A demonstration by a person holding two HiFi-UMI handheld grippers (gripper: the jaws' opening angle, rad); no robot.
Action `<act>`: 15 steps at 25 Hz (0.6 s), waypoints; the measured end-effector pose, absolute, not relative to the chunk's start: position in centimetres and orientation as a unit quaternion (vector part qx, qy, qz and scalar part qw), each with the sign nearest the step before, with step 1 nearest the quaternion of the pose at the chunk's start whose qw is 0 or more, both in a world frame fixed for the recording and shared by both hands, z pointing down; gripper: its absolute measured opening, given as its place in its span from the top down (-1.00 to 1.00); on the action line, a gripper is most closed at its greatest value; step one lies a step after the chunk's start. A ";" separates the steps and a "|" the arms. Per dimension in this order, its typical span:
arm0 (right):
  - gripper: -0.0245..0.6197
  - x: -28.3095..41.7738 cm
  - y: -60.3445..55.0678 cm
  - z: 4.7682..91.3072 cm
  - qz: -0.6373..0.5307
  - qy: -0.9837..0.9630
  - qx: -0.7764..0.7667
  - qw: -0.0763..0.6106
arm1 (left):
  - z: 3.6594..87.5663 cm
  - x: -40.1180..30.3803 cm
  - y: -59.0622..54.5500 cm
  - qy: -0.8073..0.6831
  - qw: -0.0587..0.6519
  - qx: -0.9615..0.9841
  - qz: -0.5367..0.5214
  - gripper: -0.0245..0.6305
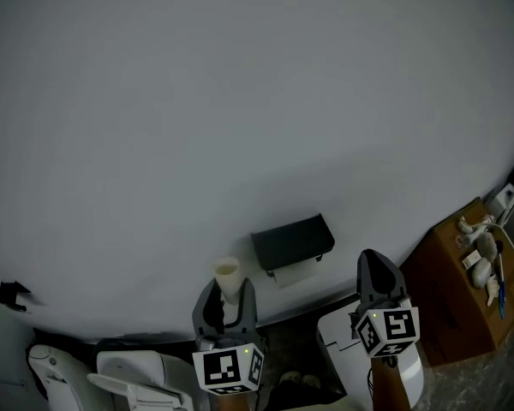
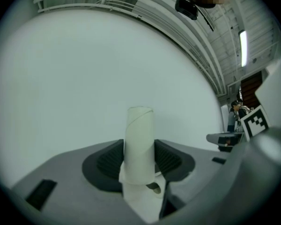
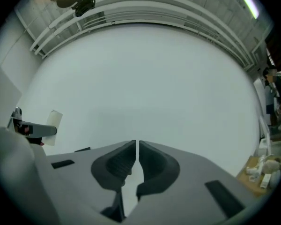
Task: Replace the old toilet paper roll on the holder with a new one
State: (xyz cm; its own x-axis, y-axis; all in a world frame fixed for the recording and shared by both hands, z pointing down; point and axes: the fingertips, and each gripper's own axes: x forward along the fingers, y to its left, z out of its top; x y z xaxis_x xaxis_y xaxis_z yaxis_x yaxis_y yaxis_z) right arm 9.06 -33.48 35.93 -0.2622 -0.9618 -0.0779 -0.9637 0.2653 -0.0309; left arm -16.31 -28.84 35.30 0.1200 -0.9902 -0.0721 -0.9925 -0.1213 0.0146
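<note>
Landmark for this report: one black, box-shaped toilet paper holder point(image 1: 292, 241) mounted on the pale wall. A white band of paper point(image 1: 293, 273) showed under its cover; I could not tell whether a full roll sat behind it.

Grippers counted: two, each carrying one marker cube.

My left gripper point(image 1: 227, 291) stood below and to the left of the holder, apart from it. Its jaws were clamped on one cream cardboard toilet roll tube point(image 1: 228, 277), bare of paper. In the left gripper view the tube point(image 2: 139, 130) stood upright between the two ribbed pads point(image 2: 111, 161), its upper end clear above them.

My right gripper point(image 1: 375, 264) stood below and to the right of the holder, also apart from it. In the right gripper view its jaws point(image 3: 136, 146) were drawn nearly together, with only a thin slit between them and nothing held.

Other items, one of each: a brown cardboard box point(image 1: 450, 294) well to the right of the holder, with small white objects on top that I could not count; a white toilet point(image 1: 128, 373) low and well to the left; a small black wall fitting point(image 1: 13, 294) far left.
</note>
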 end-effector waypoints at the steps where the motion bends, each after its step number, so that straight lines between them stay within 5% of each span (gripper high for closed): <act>1: 0.83 9.2 -33.4 36.0 0.014 0.792 -0.609 0.035 | 35.3 -16.2 -28.9 0.662 0.021 -0.748 0.029 0.32; 15: 0.86 8.8 -32.4 36.3 0.005 0.797 -0.604 0.023 | 34.4 -15.7 -28.9 0.656 0.030 -0.754 0.030 0.32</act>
